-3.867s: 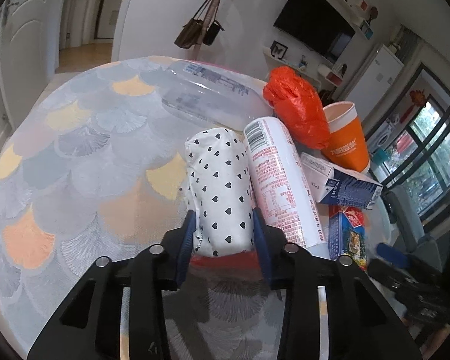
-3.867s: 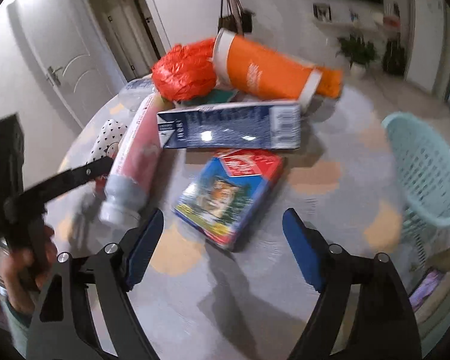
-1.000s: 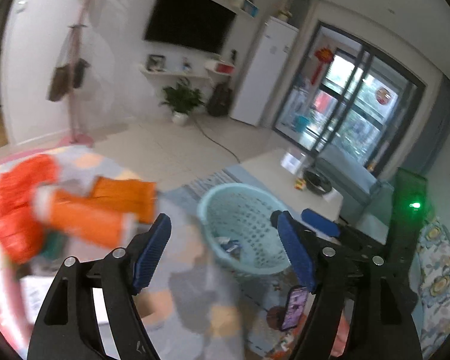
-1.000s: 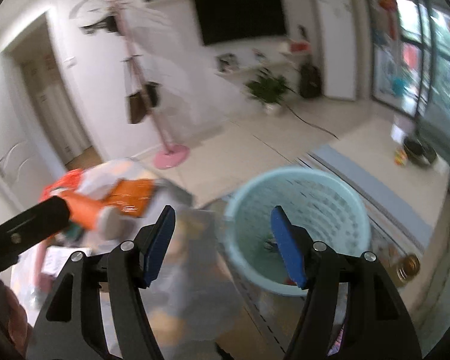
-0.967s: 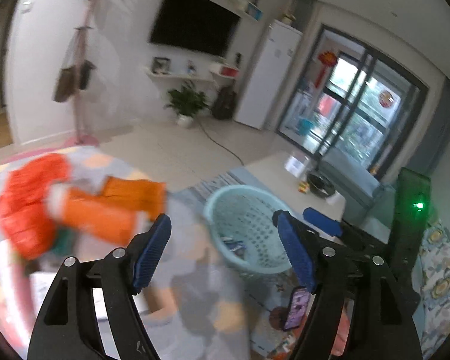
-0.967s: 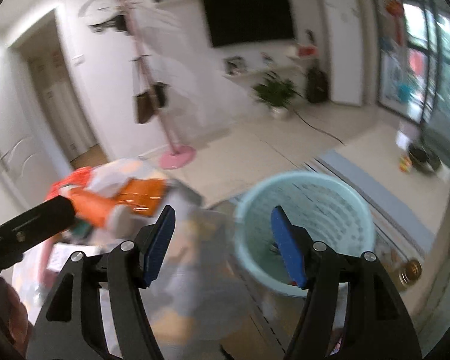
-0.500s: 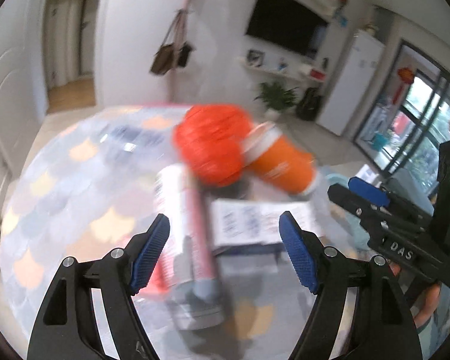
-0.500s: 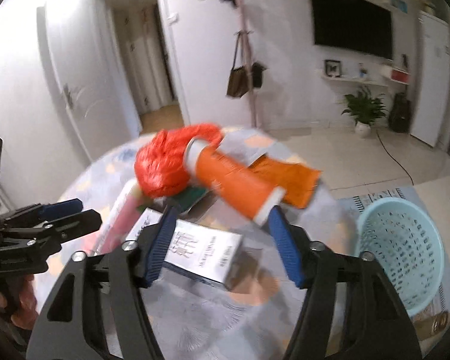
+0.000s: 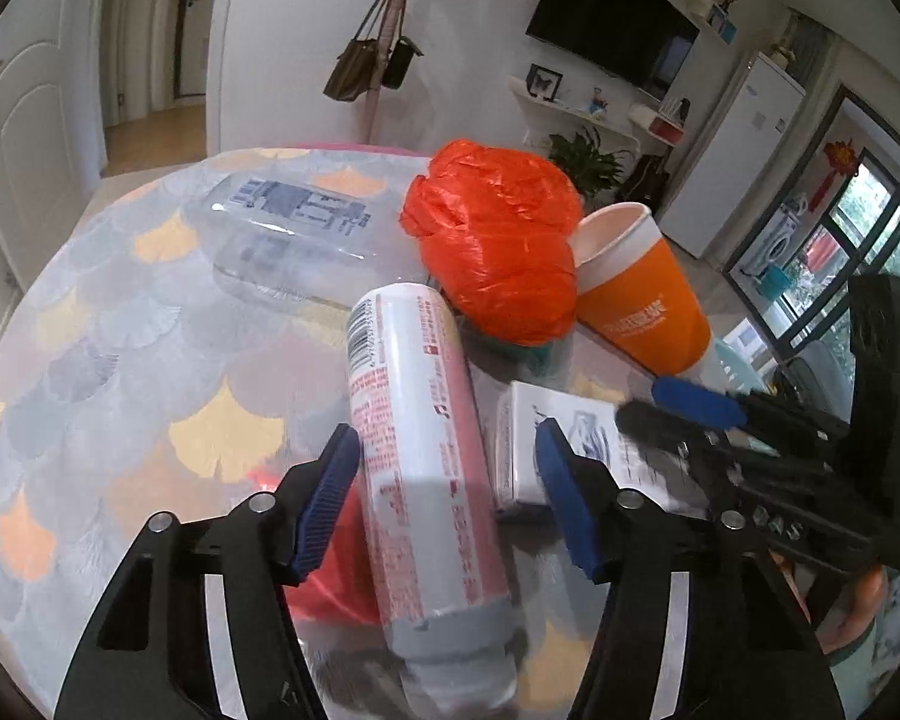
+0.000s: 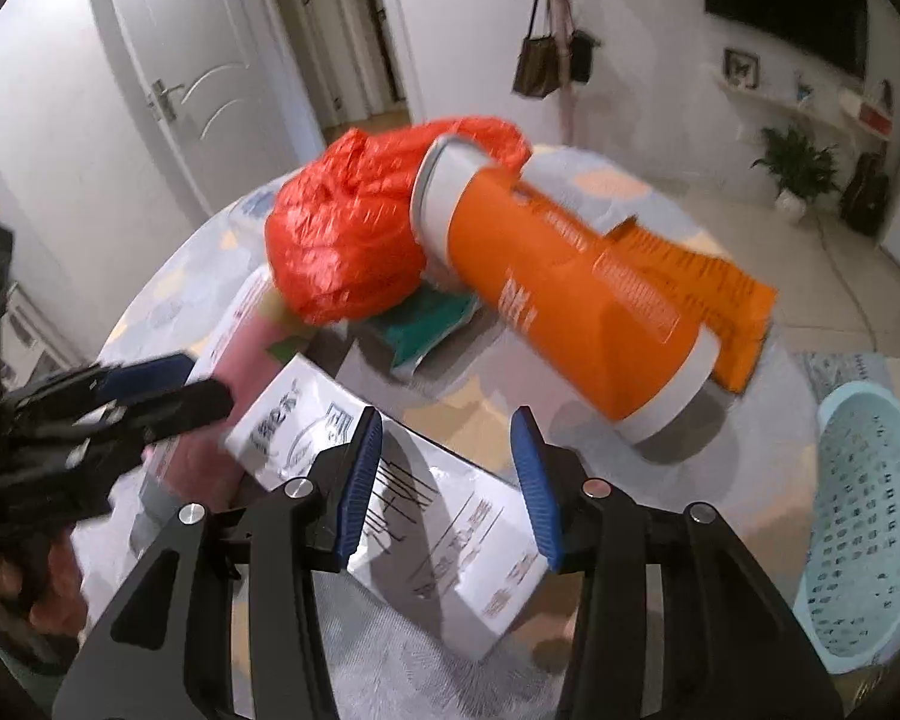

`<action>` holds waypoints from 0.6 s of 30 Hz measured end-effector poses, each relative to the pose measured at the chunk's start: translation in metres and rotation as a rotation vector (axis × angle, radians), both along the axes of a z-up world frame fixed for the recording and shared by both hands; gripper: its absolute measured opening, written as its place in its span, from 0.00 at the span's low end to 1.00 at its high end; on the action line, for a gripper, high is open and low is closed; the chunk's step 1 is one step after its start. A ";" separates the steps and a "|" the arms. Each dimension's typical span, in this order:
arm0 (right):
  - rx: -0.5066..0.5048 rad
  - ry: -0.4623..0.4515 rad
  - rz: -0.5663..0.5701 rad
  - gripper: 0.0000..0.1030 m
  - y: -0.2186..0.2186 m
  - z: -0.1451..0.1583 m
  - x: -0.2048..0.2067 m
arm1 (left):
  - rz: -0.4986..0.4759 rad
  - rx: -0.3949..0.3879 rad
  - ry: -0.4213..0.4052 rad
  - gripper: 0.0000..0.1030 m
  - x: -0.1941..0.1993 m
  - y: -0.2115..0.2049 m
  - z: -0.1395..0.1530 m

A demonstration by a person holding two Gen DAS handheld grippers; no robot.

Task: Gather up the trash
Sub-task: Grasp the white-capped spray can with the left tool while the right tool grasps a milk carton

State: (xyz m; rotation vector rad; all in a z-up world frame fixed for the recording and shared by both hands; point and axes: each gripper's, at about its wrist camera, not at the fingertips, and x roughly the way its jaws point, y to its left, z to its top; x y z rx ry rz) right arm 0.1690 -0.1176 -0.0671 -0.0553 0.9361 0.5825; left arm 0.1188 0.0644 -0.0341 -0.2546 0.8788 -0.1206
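A white and pink bottle lies on the round table between the open fingers of my left gripper, which is empty. A white carton lies under my right gripper, whose open, empty fingers straddle it. Behind lie a crumpled orange bag, an orange cup on its side and a clear plastic bottle. The light blue trash basket stands on the floor to the right.
A flat orange wrapper and a teal packet lie by the cup. A red item lies under the pink bottle. A coat stand with bags stands behind the table.
Both grippers swung back from the basket to the table and came down low over the trash. The left now straddles the pink bottle, the right the white carton. The heart-patterned roll is gone.
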 end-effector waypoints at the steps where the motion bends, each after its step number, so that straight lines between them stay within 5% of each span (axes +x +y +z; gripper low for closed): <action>1: 0.001 0.008 0.014 0.40 -0.001 -0.001 -0.002 | 0.002 -0.005 0.004 0.56 0.002 0.001 0.000; 3: -0.003 0.017 0.039 0.41 -0.003 -0.002 -0.010 | 0.006 -0.011 0.013 0.54 0.005 0.004 -0.002; 10: -0.009 0.005 0.115 0.70 -0.003 0.002 -0.059 | -0.001 -0.048 0.057 0.54 0.013 0.009 -0.011; 17: -0.106 -0.048 0.072 0.69 0.021 -0.011 -0.079 | -0.009 -0.042 0.091 0.54 0.023 0.003 -0.021; 18: -0.120 -0.057 0.053 0.63 0.022 -0.013 -0.080 | -0.008 -0.030 0.090 0.54 0.023 0.002 -0.021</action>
